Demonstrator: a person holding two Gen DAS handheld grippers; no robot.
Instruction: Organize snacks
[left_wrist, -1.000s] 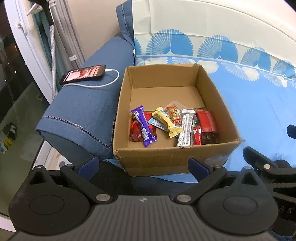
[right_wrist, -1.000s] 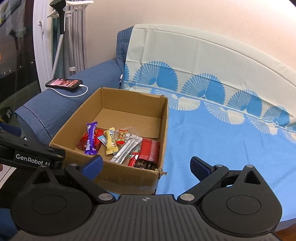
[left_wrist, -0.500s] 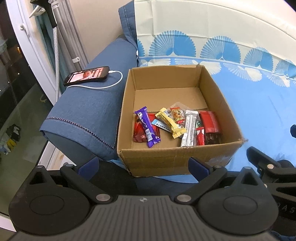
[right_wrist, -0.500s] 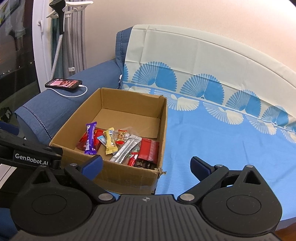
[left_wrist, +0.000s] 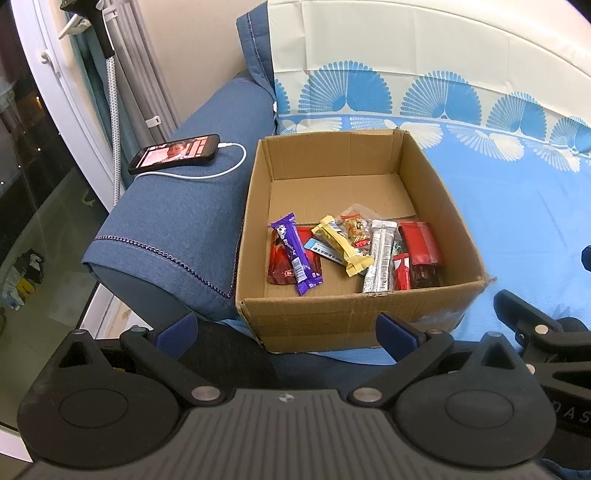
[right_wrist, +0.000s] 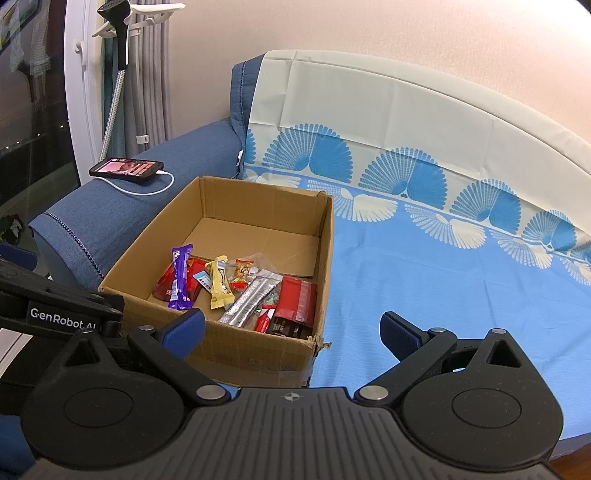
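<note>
Overlapping snacks (left_wrist: 354, 251) in box (left_wrist: 354, 317), labels mostly unreadable.

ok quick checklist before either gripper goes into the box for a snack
1. Left gripper open, nothing held: ok.
2. Right gripper open, nothing held: ok.
3. Cardboard box top open, flaps out of the way: ok.
4. Purple bar on top of the red pack, free to grasp: ok.
5. Silver stick separated from neighbours: not ok, wrappers crowd both sides.
6. Whether more snacks lie hidden under the pile: cannot tell.
</note>
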